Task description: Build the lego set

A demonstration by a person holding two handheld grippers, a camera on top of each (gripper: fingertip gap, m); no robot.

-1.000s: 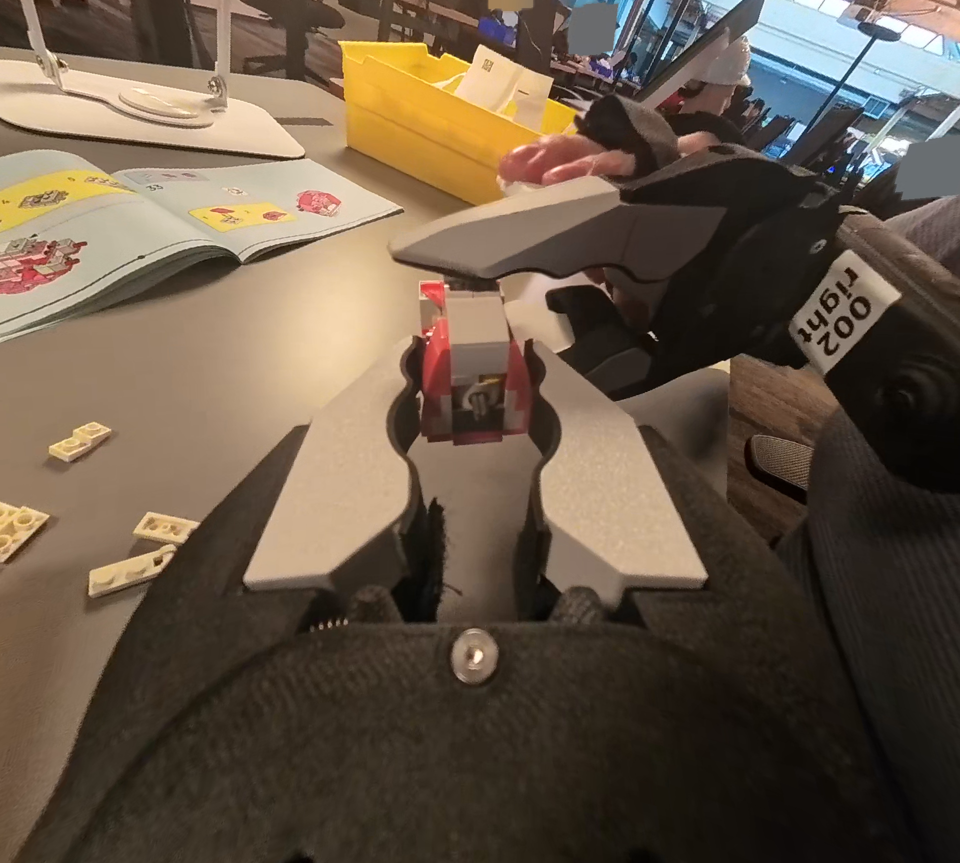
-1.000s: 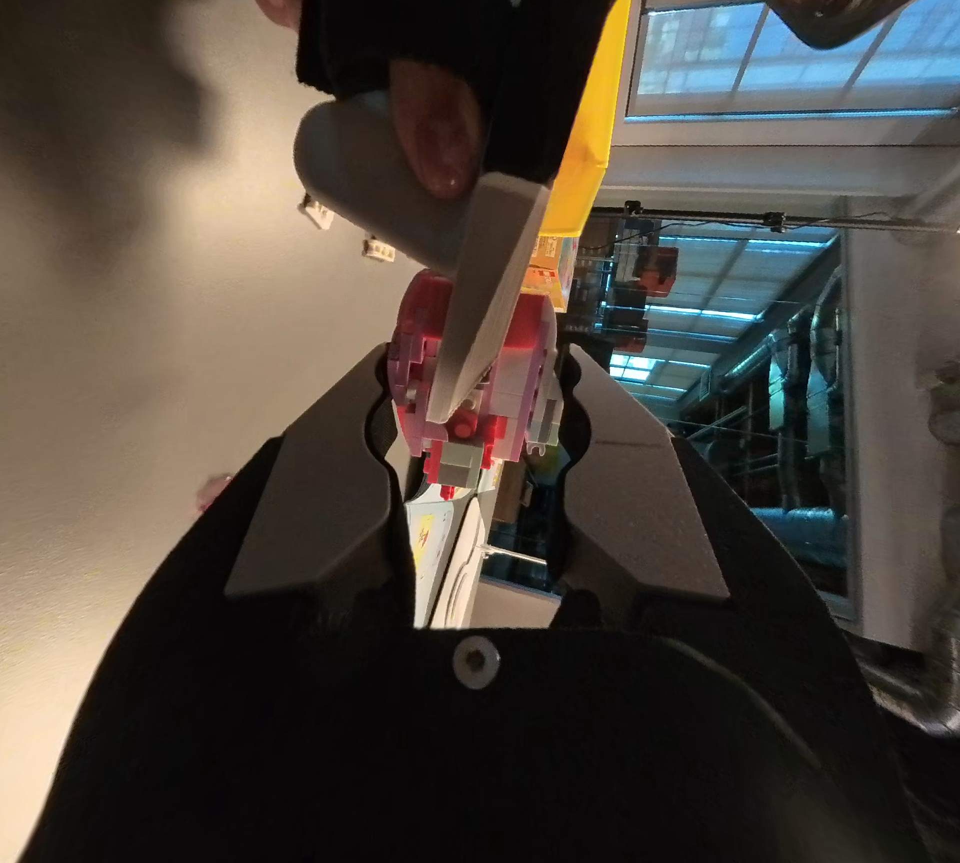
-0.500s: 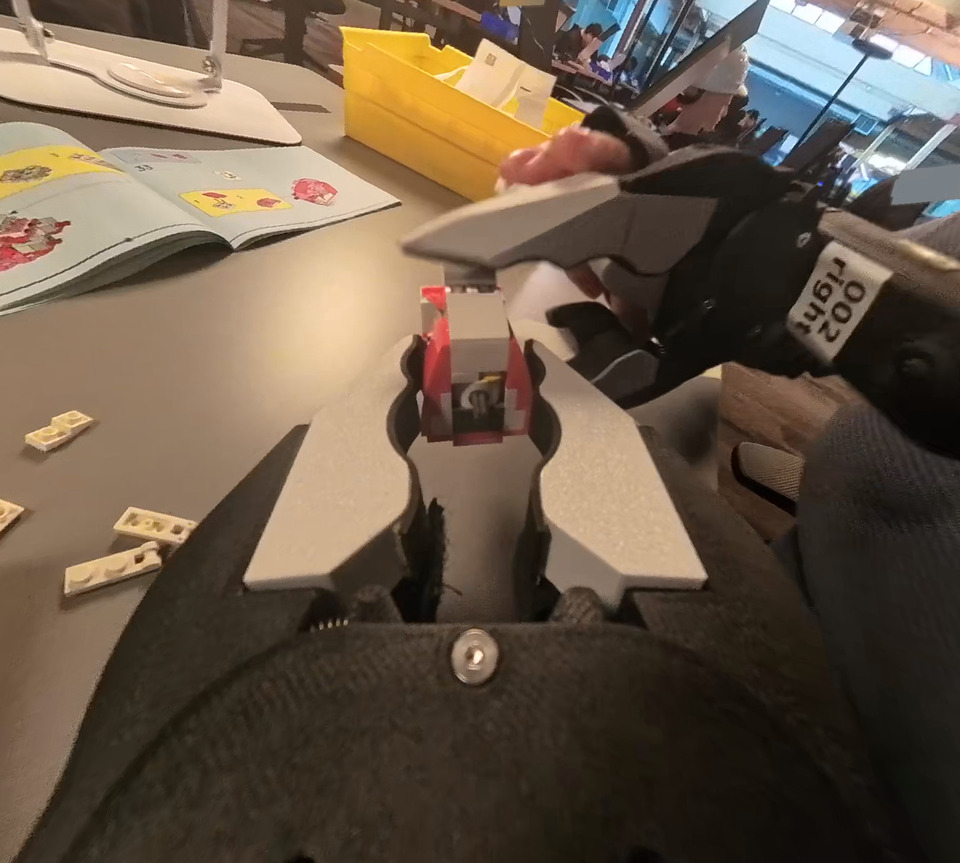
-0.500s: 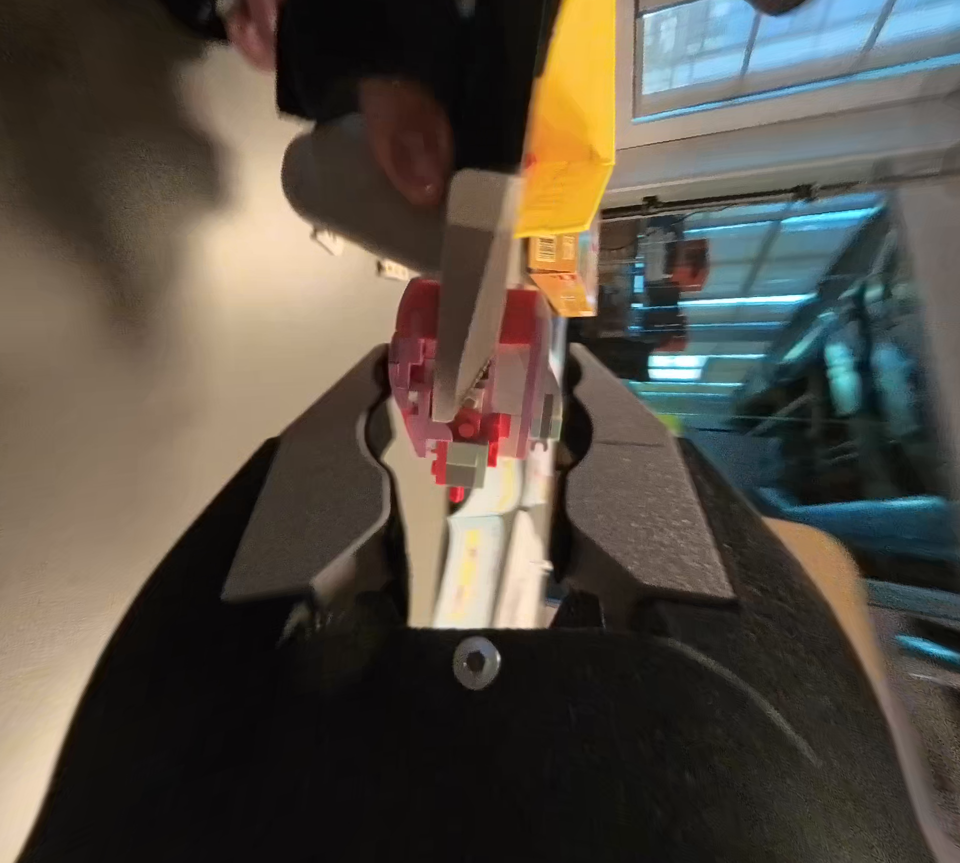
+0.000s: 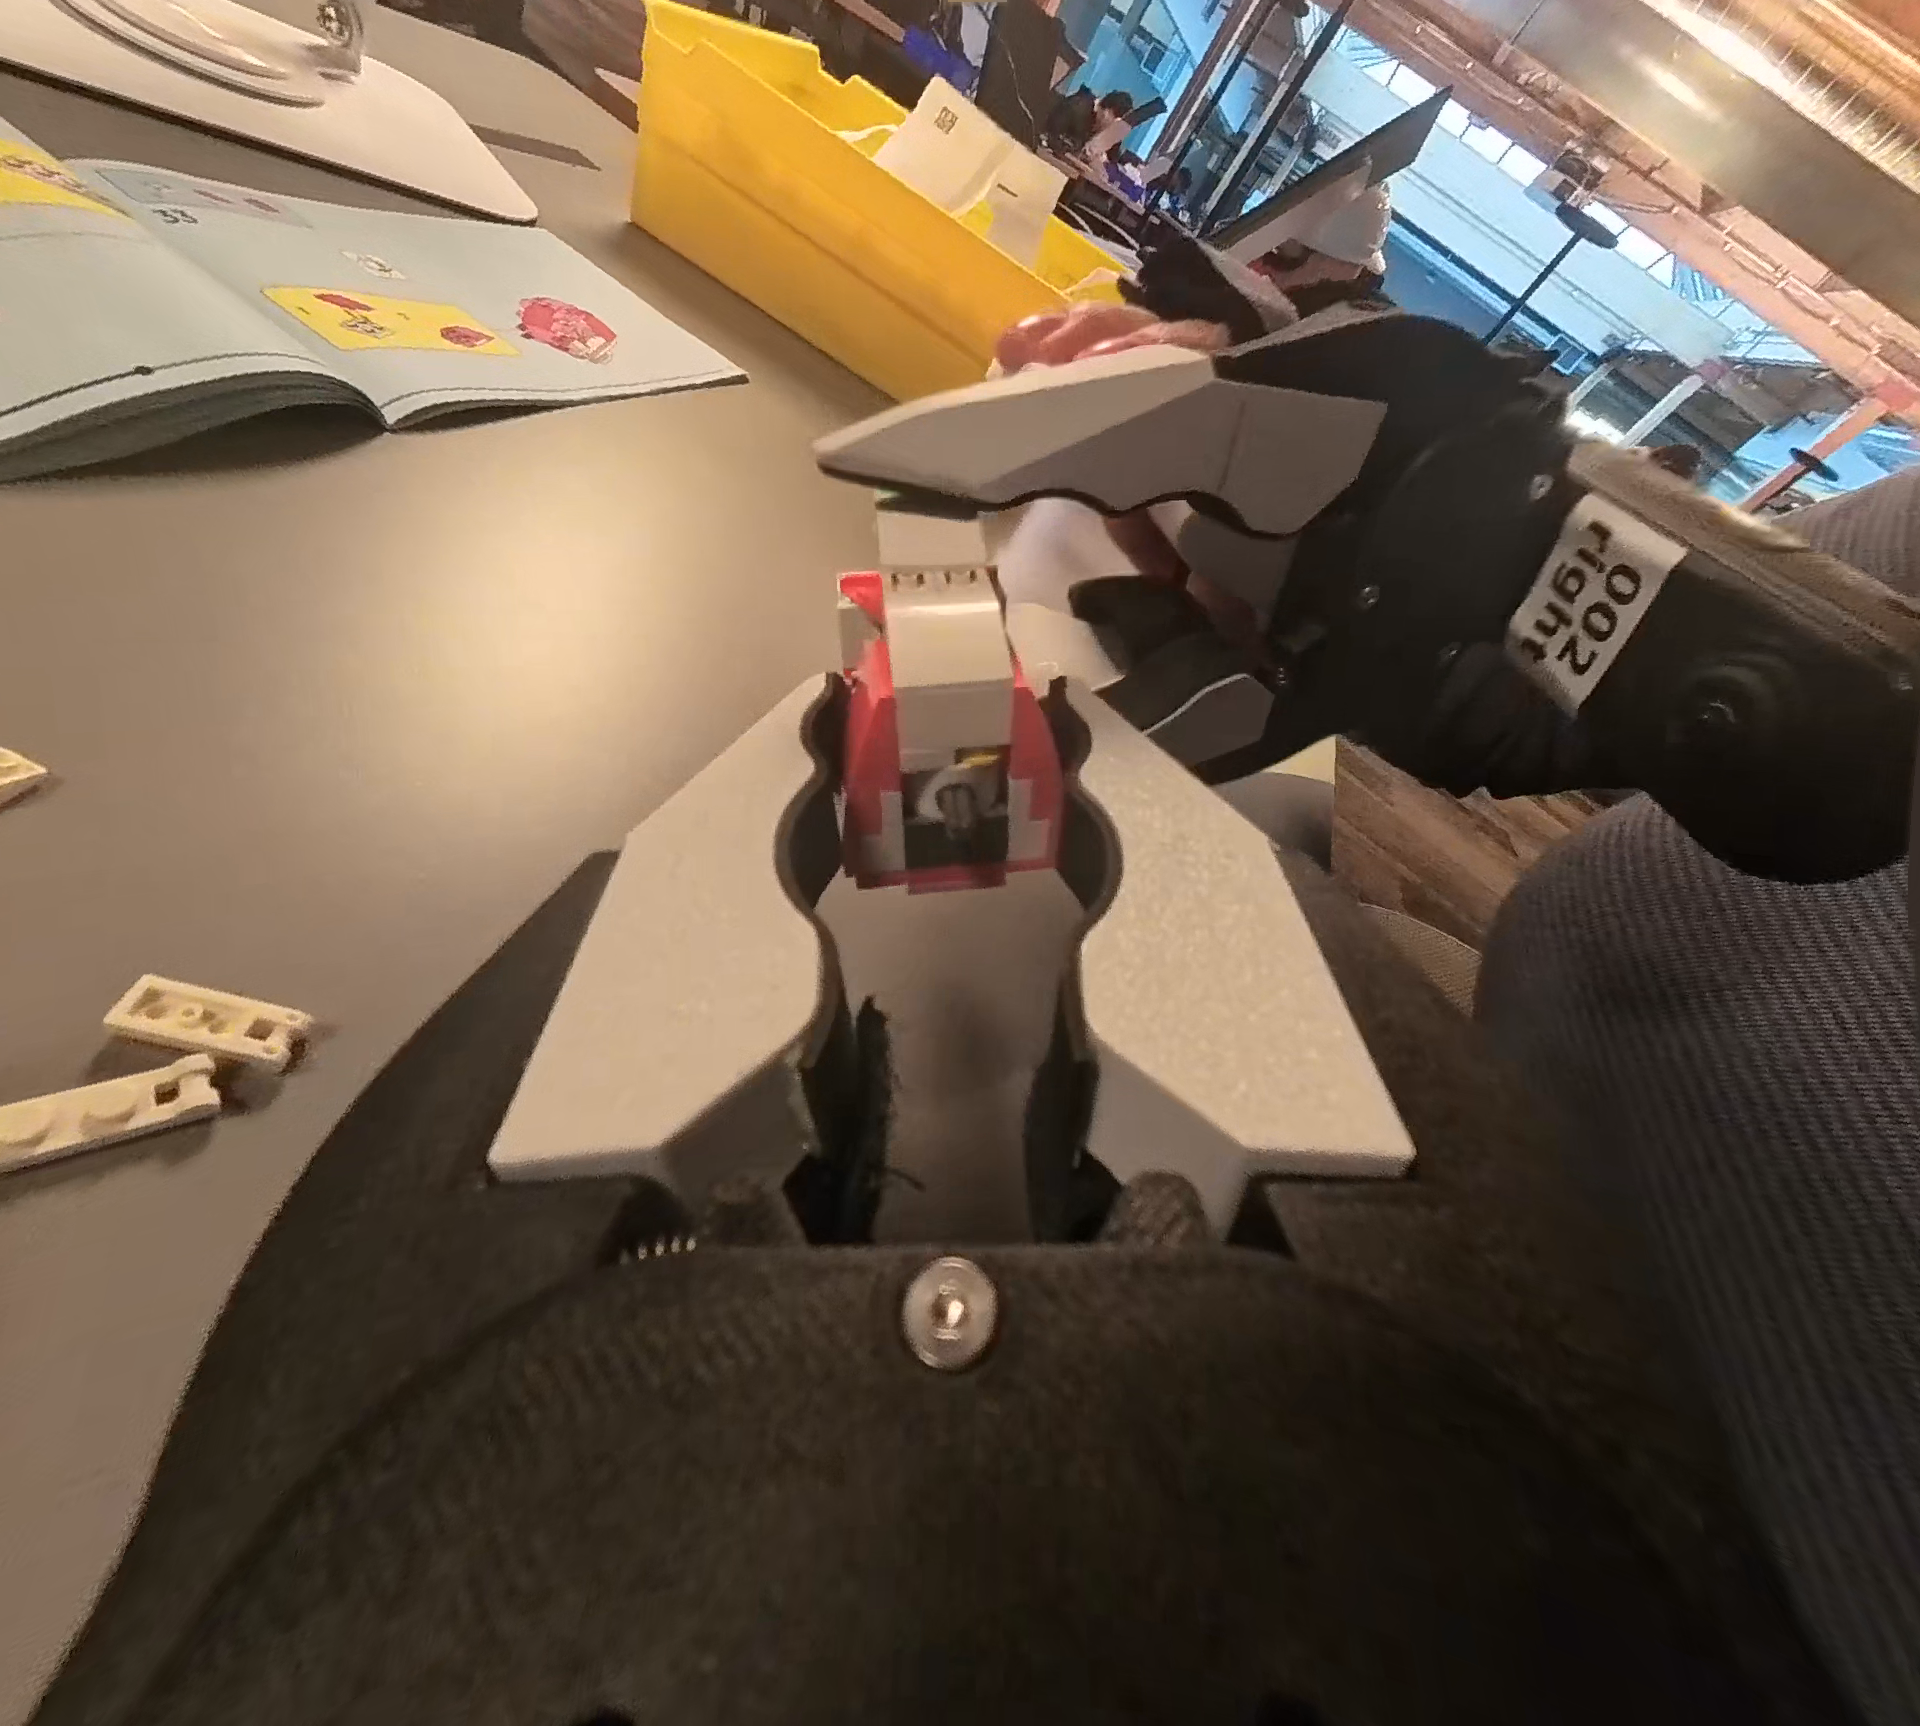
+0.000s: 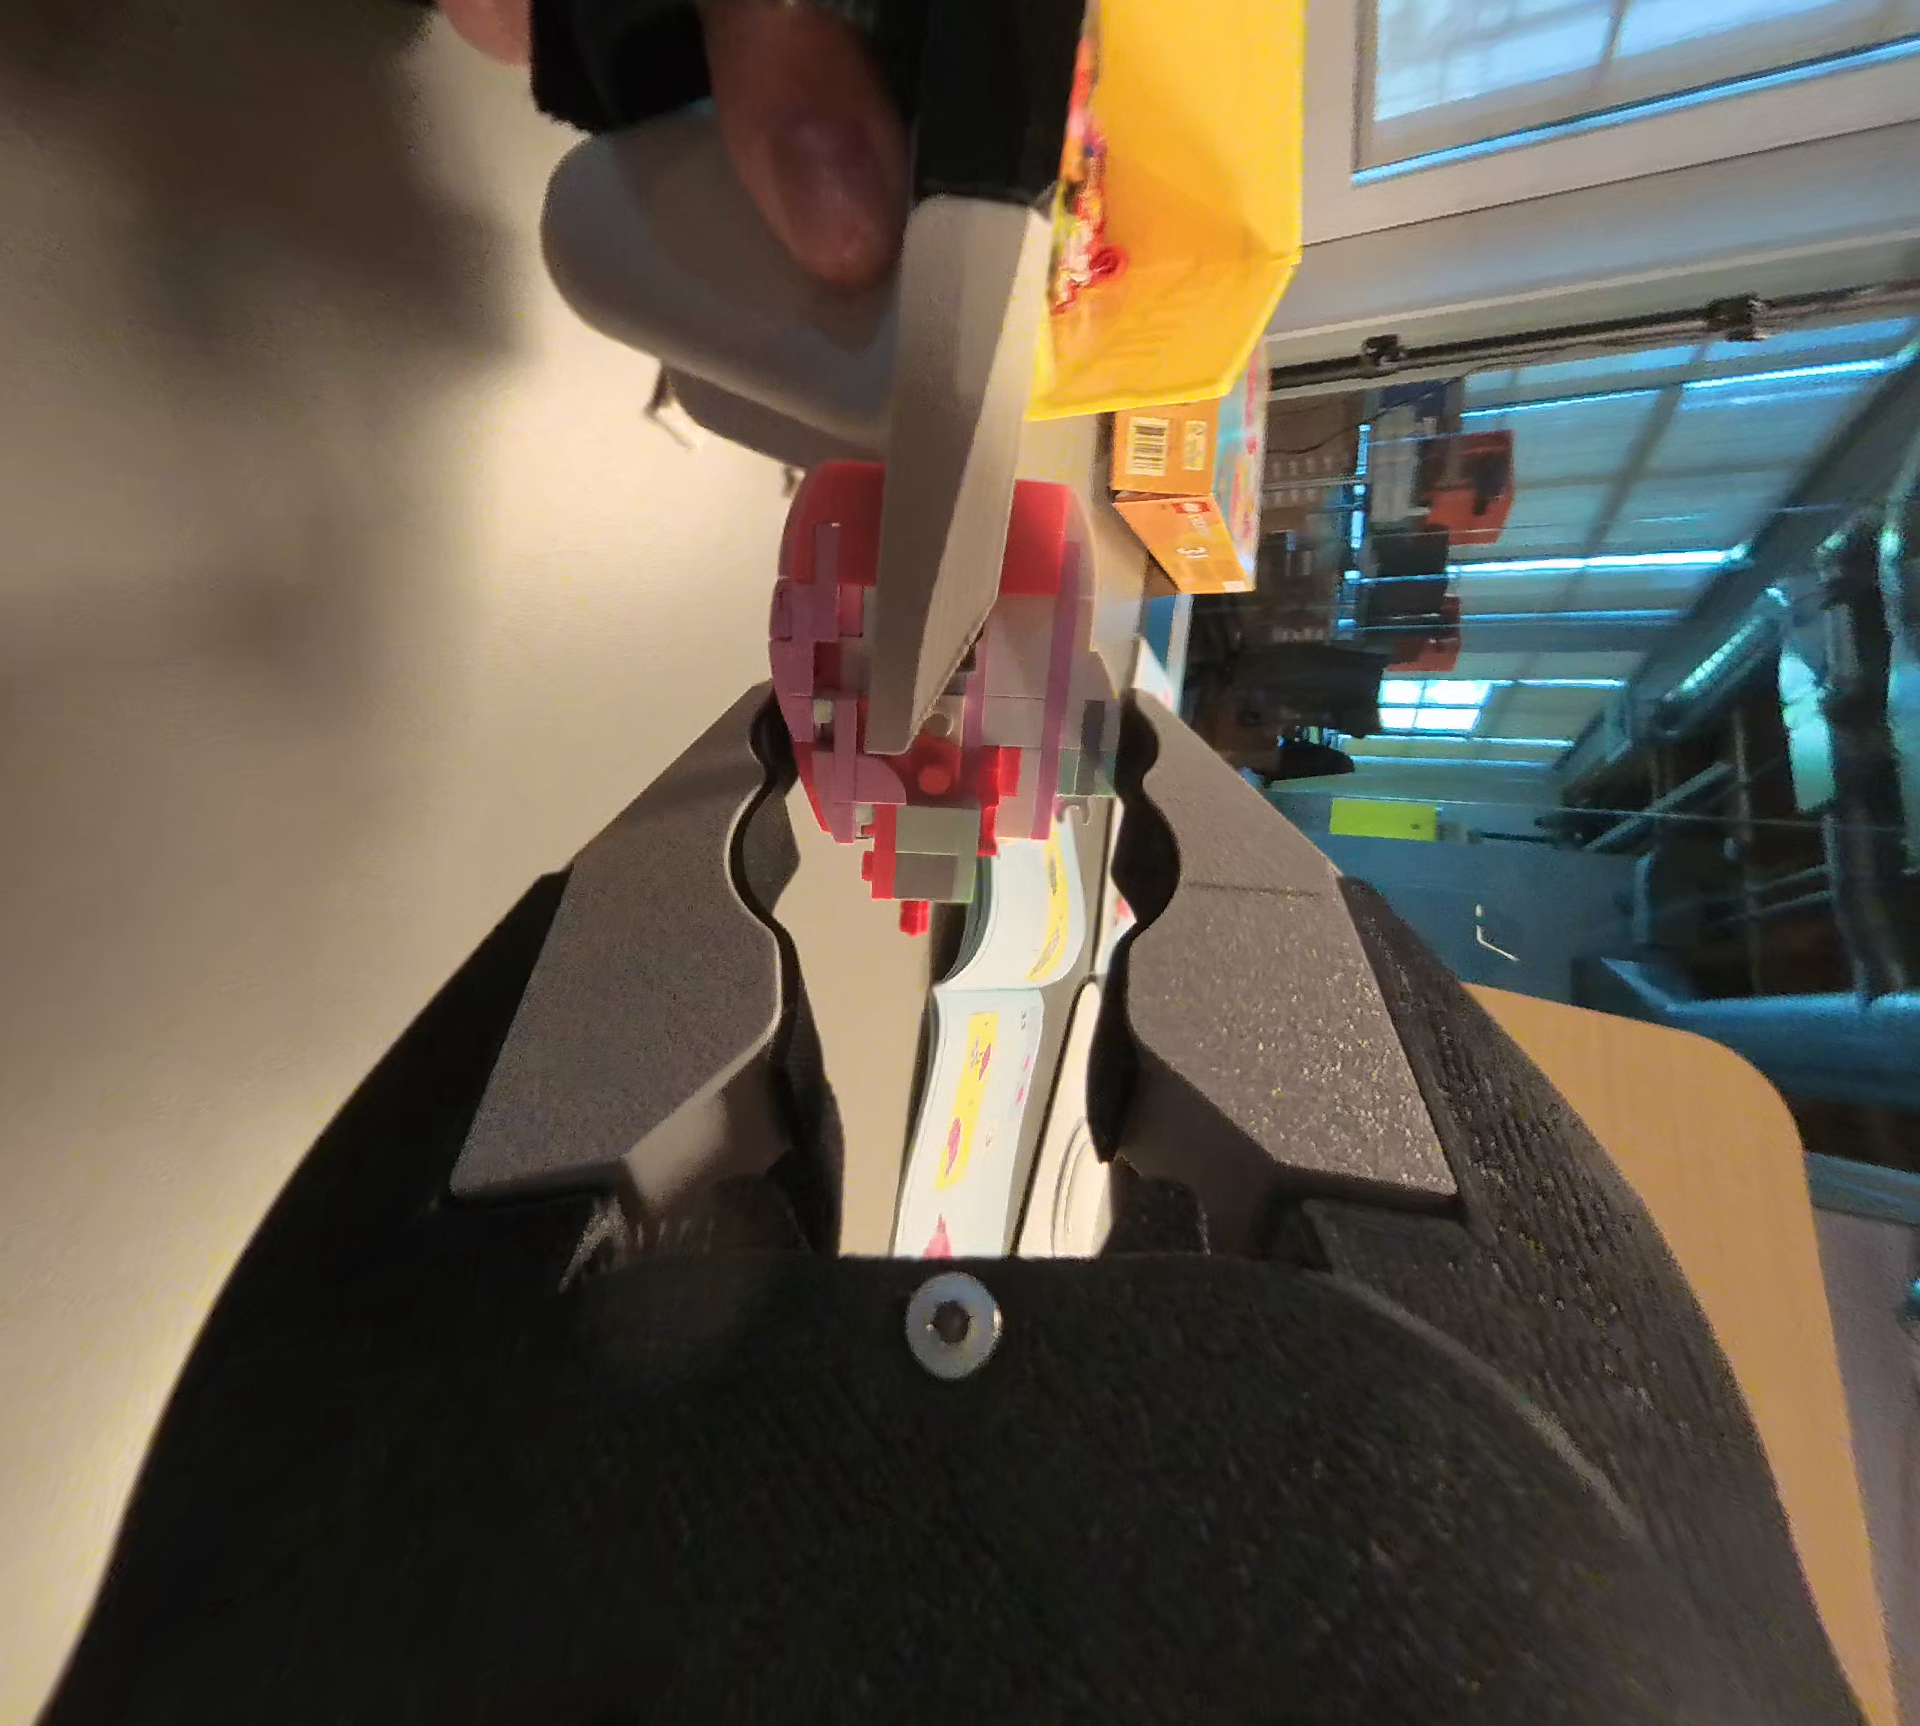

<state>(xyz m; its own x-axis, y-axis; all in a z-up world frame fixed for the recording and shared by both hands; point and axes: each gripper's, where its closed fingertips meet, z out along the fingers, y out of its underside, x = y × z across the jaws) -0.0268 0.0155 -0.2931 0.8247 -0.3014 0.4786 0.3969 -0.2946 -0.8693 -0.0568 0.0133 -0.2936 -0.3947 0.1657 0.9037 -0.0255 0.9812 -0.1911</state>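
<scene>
My left gripper (image 5: 945, 700) is shut on a small red, pink and grey brick model (image 5: 878, 741) and holds it above the grey table (image 5: 416, 637). My right gripper (image 6: 951, 731) comes in from the right and straddles the same model (image 6: 831, 637). Its upper finger (image 5: 1039, 440) rests on a pale brick (image 5: 930, 533) on top of the model. Its lower finger tip is hidden behind the model in the left wrist view. In the right wrist view both its fingertips (image 6: 764, 731) touch the model's sides. One left gripper finger (image 6: 956, 533) crosses in front of the model.
An open instruction booklet (image 5: 312, 326) lies at the left, with cream plates (image 5: 208, 1022) in front of it. A yellow bin (image 5: 831, 222) with papers stands behind, beside a white lamp base (image 5: 260, 76). Orange boxes (image 6: 1184, 492) stand at the table's far end.
The right gripper's fingers widened a little, then narrowed onto the model. The pale brick under its upper finger shows more clearly now. The left gripper's hold has not changed.
</scene>
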